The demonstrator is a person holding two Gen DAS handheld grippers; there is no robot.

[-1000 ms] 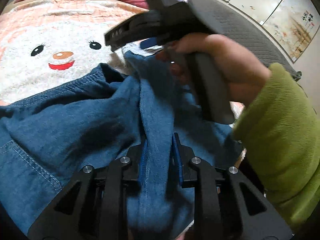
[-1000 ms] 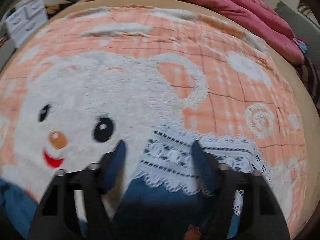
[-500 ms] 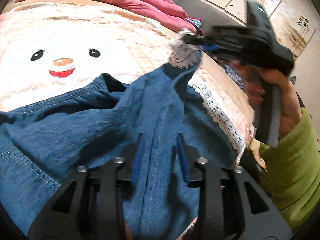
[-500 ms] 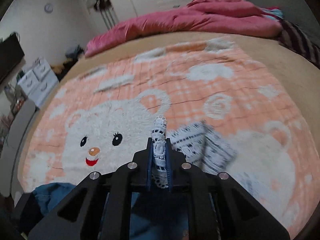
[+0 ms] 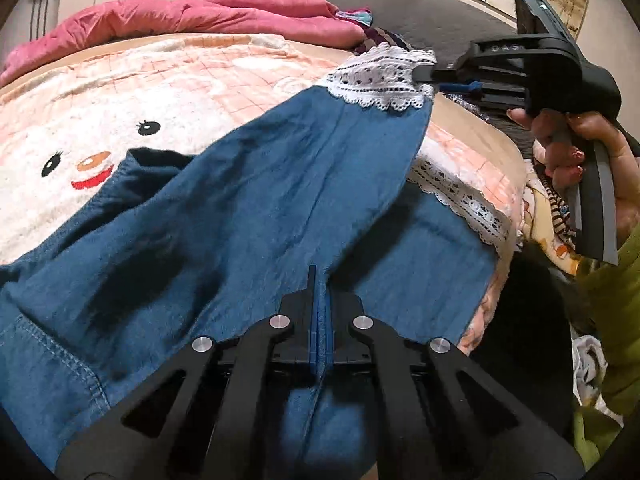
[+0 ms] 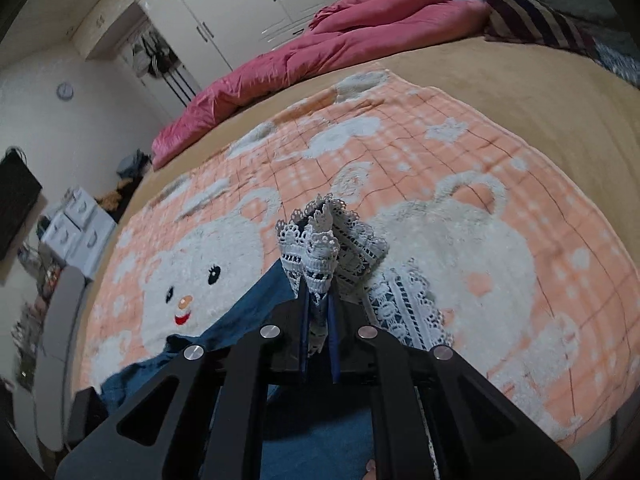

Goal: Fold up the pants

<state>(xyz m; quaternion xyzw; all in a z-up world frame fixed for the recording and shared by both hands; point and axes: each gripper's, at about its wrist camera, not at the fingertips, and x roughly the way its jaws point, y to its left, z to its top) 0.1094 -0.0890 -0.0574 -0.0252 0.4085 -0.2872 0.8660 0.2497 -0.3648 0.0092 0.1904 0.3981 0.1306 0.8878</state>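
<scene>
Since a second ago my right gripper (image 5: 434, 80) has clamped the lace hem and lifted it toward 1 o'clock; my left gripper (image 5: 320, 320) pinches the pants (image 5: 248, 200) over the bear blanket (image 6: 460, 168). Thin lace could slip out under tension

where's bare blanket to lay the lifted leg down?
Free: the blanket from the bear face out to the pink duvet, and right of the lace hem. Crowded: near edge, where the pants lie, held by the left gripper and right gripper.
</scene>
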